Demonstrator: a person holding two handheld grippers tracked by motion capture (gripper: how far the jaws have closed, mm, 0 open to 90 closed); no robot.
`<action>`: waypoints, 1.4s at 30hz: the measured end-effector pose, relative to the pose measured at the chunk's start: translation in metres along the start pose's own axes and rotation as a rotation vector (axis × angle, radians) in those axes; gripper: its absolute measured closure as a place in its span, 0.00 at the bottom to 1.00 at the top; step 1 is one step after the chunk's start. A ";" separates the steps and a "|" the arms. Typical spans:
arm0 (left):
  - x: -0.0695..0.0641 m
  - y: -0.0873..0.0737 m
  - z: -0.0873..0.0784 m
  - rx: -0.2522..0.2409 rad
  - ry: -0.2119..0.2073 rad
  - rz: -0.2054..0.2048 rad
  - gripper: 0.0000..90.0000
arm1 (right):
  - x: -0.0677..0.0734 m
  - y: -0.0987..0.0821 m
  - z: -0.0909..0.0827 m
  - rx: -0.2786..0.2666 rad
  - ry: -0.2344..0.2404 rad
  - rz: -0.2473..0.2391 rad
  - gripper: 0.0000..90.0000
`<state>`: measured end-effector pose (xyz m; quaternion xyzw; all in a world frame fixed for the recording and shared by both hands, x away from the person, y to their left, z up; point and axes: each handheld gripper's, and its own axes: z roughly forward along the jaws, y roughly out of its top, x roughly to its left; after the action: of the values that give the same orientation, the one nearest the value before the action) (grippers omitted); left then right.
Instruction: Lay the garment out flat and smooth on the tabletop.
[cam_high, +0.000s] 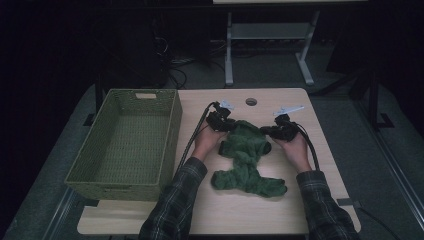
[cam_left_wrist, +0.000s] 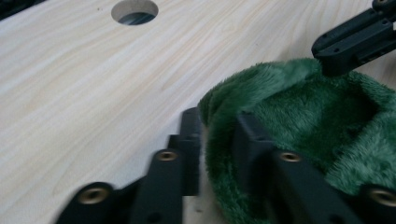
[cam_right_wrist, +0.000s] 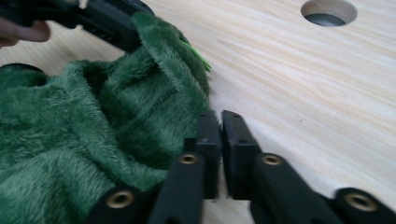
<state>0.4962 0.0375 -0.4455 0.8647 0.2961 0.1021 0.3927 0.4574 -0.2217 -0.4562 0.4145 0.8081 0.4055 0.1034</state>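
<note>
— On the table (cam_high: 200, 215) beside the basket (cam_high: 125, 145), what do we hold?
— Our left gripper (cam_left_wrist: 217, 140) pinches the green cloth's (cam_high: 247, 162) far edge; our right gripper (cam_right_wrist: 220, 133) is pressed together just beside it.

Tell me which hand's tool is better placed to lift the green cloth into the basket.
Left, probably. The left tool already has the green cloth's edge between its jaws and sits nearer the basket. The right tool looks shut beside the cloth with nothing between its jaws.
</note>
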 end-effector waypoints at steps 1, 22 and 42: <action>0.000 0.000 -0.003 -0.002 -0.008 -0.013 0.74 | -0.001 -0.001 -0.001 -0.003 0.002 0.004 0.86; -0.037 -0.038 -0.074 -0.033 -0.047 -0.104 0.46 | 0.015 -0.021 -0.064 -0.037 0.031 0.029 0.60; -0.096 -0.105 -0.119 -0.062 -0.080 -0.010 0.19 | 0.042 -0.041 -0.087 -0.040 0.050 -0.011 0.56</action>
<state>0.3257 0.1083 -0.4380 0.8539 0.2813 0.0748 0.4315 0.3623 -0.2530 -0.4232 0.3978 0.8043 0.4313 0.0939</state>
